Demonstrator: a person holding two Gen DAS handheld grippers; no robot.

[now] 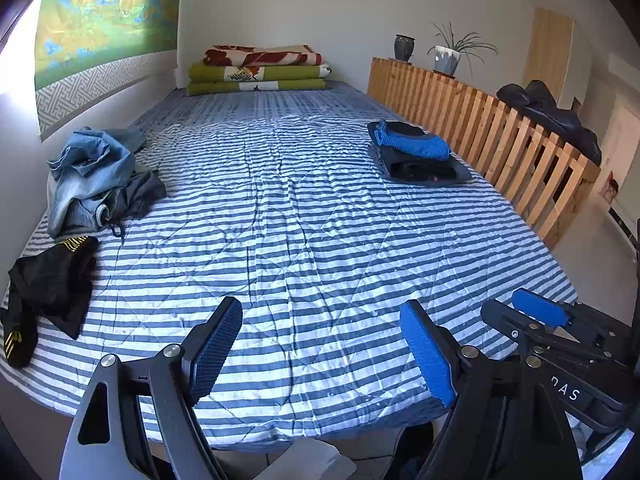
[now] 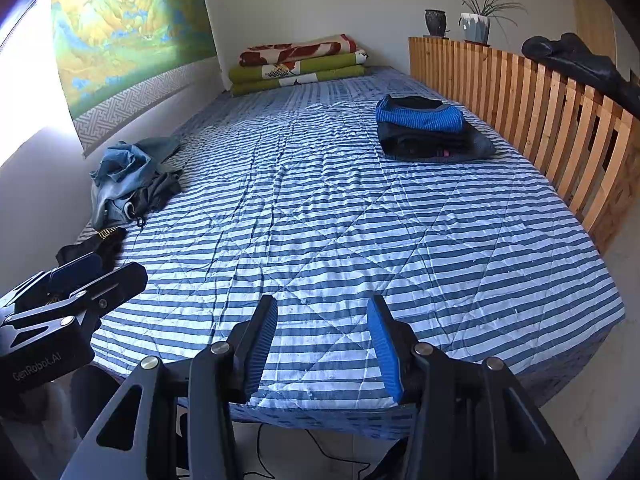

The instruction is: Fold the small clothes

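Observation:
A crumpled black garment with yellow trim (image 1: 48, 288) (image 2: 94, 246) lies at the bed's near left edge. Behind it sits a heap of light denim and dark grey clothes (image 1: 96, 178) (image 2: 128, 180). Folded clothes are stacked on the right side of the bed (image 1: 418, 156) (image 2: 432, 132), a blue striped piece on top. My left gripper (image 1: 322, 316) hovers open over the bed's near edge, holding nothing. My right gripper (image 2: 322, 312) is open too, empty, just right of the left one (image 2: 96, 274); its fingers (image 1: 538, 308) show in the left wrist view.
The striped quilt (image 1: 300, 220) covers the whole bed. Folded blankets (image 1: 260, 70) lie at the far end by the wall. A wooden slat rail (image 1: 500, 136) runs along the right side, with a dark jacket (image 1: 552, 114) draped on it and two pots (image 1: 444, 58).

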